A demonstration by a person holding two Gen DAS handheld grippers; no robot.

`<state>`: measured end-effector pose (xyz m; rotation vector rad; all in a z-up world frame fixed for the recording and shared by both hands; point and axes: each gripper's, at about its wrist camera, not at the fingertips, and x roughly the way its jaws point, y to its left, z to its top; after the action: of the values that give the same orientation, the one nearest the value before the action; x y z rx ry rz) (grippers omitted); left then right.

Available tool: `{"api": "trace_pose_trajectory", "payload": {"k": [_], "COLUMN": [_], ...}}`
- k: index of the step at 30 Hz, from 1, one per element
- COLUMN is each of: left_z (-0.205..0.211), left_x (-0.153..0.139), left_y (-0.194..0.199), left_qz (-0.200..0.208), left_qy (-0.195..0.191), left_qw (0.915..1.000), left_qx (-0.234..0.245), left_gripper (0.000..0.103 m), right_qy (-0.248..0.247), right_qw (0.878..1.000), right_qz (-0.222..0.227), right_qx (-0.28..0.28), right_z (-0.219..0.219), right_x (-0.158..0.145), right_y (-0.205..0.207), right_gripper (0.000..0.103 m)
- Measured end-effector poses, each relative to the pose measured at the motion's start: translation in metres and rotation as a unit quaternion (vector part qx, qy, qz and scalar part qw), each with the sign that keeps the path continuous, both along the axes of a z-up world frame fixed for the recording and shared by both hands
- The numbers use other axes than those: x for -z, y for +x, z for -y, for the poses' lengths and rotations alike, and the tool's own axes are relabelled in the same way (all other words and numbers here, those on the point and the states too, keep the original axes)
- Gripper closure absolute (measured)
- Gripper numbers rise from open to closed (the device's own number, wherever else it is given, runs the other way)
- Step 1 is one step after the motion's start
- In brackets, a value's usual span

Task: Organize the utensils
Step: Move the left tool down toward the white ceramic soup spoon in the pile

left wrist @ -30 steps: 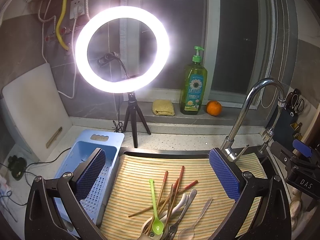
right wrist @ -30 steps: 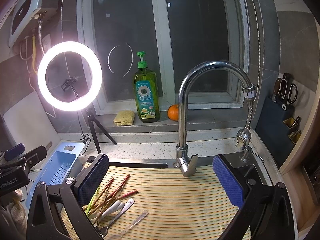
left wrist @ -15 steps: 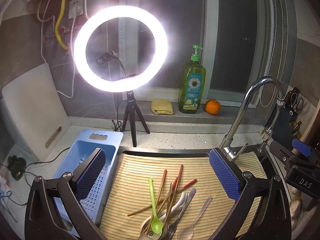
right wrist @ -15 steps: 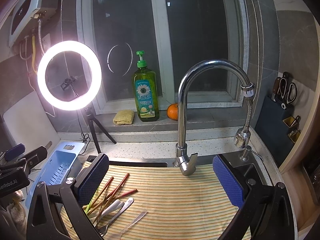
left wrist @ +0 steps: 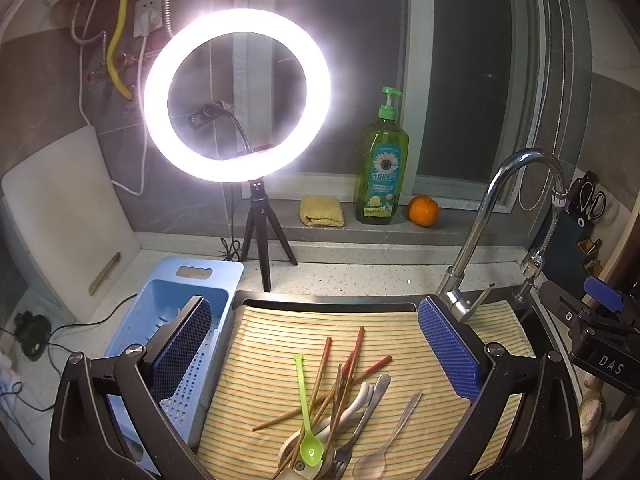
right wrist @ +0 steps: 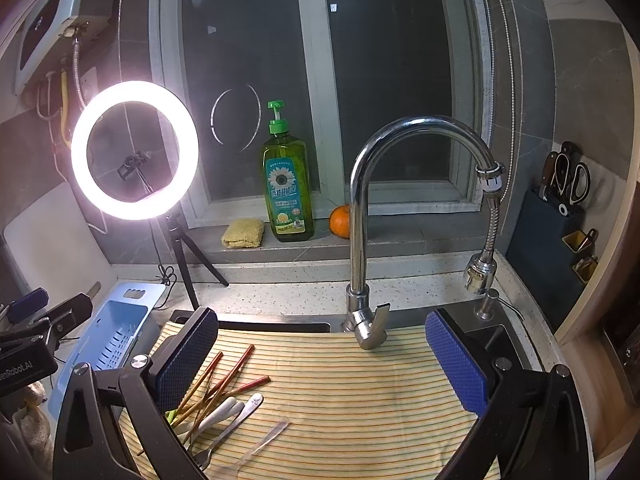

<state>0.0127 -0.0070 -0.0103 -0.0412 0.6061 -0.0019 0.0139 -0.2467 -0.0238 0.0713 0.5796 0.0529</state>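
- Below both tools, the striped cloth point(left wrist: 400, 328) covers the sink, and every utensil lies on it in one pile; I judge the sorting not yet begun.
- Left of the left tool point(left wrist: 316, 344), the blue basket point(left wrist: 208, 276) sits on the worktop, holding no utensils that I can see; it is the likely destination.
- Both the left tool and the right tool point(right wrist: 320, 356) are released, jaws wide apart, grasping nothing, hovering above the cloth.
- Just ahead of and under the left tool, reddish chopsticks point(left wrist: 356, 356) cross over white spoons, a fork and the green spoon point(left wrist: 306, 412).
- A clear spoon point(left wrist: 390, 432) lies slightly apart, so the next move probably calls for lowering onto one loose piece.
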Motion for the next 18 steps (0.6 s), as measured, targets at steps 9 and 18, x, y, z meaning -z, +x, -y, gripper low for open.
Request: {"api": "trace_pose_trajectory", "payload": {"k": [9,18], "left_z": [-0.011,-0.063], "left_x": [0.006,0.029], "left_y": [0.002,-0.001], "left_qz": [-0.012,-0.055], "left_qy": [0.001,0.000], "left_qw": [0.9999,0.9965], "left_qx": [-0.011,-0.063], "left_gripper": [0.001,0.012], "right_qy": [0.003,0.034], "right_qw": [1.000,0.996], "right_qz": [-0.012,-0.071], "right_qx": [-0.007,-0.047], "right_z": [-0.002,-0.005], "right_x": [0.007,0.039], "right_y": [0.005,0.017], "right_gripper": [0.001,0.011]}}
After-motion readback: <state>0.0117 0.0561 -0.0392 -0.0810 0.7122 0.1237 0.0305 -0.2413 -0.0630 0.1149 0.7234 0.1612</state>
